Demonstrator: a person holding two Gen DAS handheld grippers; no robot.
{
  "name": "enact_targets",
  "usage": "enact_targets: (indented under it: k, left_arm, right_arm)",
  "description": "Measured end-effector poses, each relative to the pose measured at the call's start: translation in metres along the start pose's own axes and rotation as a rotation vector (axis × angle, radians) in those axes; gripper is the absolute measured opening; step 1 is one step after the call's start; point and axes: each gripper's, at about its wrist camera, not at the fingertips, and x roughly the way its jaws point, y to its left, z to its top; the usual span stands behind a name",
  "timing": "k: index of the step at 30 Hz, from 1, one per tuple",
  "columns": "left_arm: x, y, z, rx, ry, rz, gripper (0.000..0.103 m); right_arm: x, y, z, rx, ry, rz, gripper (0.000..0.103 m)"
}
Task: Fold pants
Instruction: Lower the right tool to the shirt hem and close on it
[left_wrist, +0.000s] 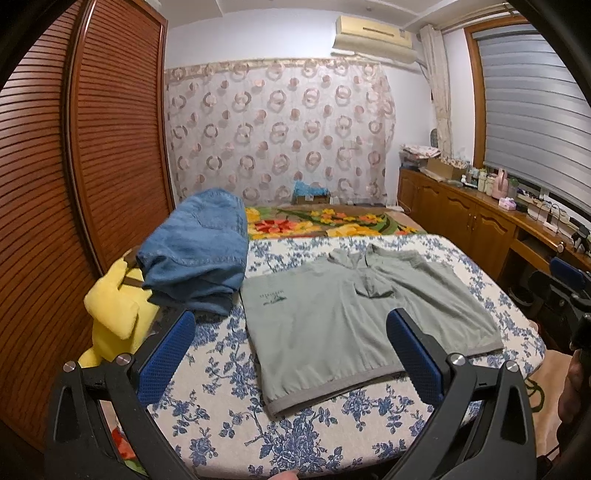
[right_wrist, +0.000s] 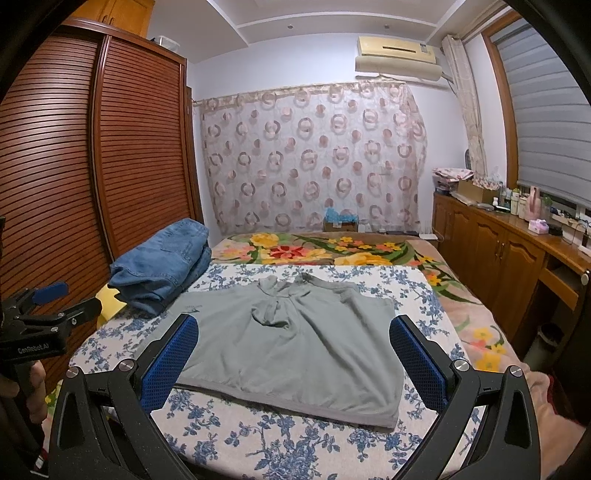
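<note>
1. Left gripper (left_wrist: 291, 354): released, jaws spread wide, nothing between the blue pads; it hovers above the near edge of the bed (left_wrist: 332, 435).
2. Right gripper (right_wrist: 295, 356): likewise released and empty, over the near hem of the grey-green garment (right_wrist: 295, 339).
3. Folded denim pants (left_wrist: 195, 254): one stack at the bed's far-left edge, just beside the grey-green garment, resting partly on a yellow plush toy (left_wrist: 114, 317).
4. Count: one denim stack, one flat garment, one toy.
5. Open room: bare floral sheet along near edge; louvred wardrobe (right_wrist: 74, 184) close on left, wooden cabinets (right_wrist: 498, 251) on right.
</note>
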Motion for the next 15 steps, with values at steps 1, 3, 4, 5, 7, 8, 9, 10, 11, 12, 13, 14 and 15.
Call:
enact_targets:
  k: [1, 3, 4, 5, 7, 8, 9, 10, 11, 12, 13, 14, 15]
  left_arm:
    - [0.004, 0.003, -0.001, 0.0, 0.013, -0.001, 0.103]
    - [0.011, 0.006, -0.003, -0.002, 0.033, -0.001, 0.103]
    - [0.015, 0.007, -0.005, -0.002, 0.044, -0.001, 0.103]
    - [0.017, 0.009, -0.008, 0.0, 0.054, -0.002, 0.103]
    - [0.024, 0.014, -0.01, 0.003, 0.07, 0.006, 0.103]
    - [0.027, 0.013, -0.013, 0.004, 0.073, 0.009, 0.103]
    - [0.03, 0.018, -0.013, 0.001, 0.08, 0.006, 0.103]
    - [0.032, 0.015, -0.017, 0.0, 0.082, 0.002, 0.103]
    - [0.035, 0.019, -0.018, -0.005, 0.089, -0.01, 0.103]
    - [0.036, 0.017, -0.022, -0.006, 0.092, -0.011, 0.103]
    - [0.04, 0.016, -0.027, -0.006, 0.095, -0.008, 0.103]
    - [0.044, 0.017, -0.03, -0.005, 0.1, -0.003, 0.103]
    - [0.049, 0.019, -0.032, -0.001, 0.111, 0.0, 0.103]
  right_arm:
    - [0.002, -0.002, -0.001, 0.002, 0.007, -0.001, 0.103]
    - [0.005, -0.004, -0.002, 0.003, 0.019, -0.002, 0.103]
    - [0.007, -0.005, -0.002, 0.002, 0.024, -0.005, 0.103]
    - [0.009, -0.006, -0.002, 0.001, 0.03, -0.008, 0.103]
    - [0.012, -0.01, -0.002, -0.001, 0.041, -0.014, 0.103]
    - [0.015, -0.01, -0.001, -0.003, 0.05, -0.018, 0.103]
    - [0.016, -0.011, -0.001, -0.004, 0.054, -0.021, 0.103]
    - [0.018, -0.01, 0.001, -0.006, 0.06, -0.025, 0.103]
    - [0.019, -0.011, 0.001, -0.009, 0.066, -0.029, 0.103]
    - [0.021, -0.012, 0.002, -0.012, 0.072, -0.032, 0.103]
    - [0.022, -0.013, 0.002, -0.013, 0.077, -0.037, 0.103]
    - [0.024, -0.014, 0.003, -0.013, 0.083, -0.041, 0.103]
    - [0.026, -0.016, 0.003, -0.012, 0.091, -0.044, 0.103]
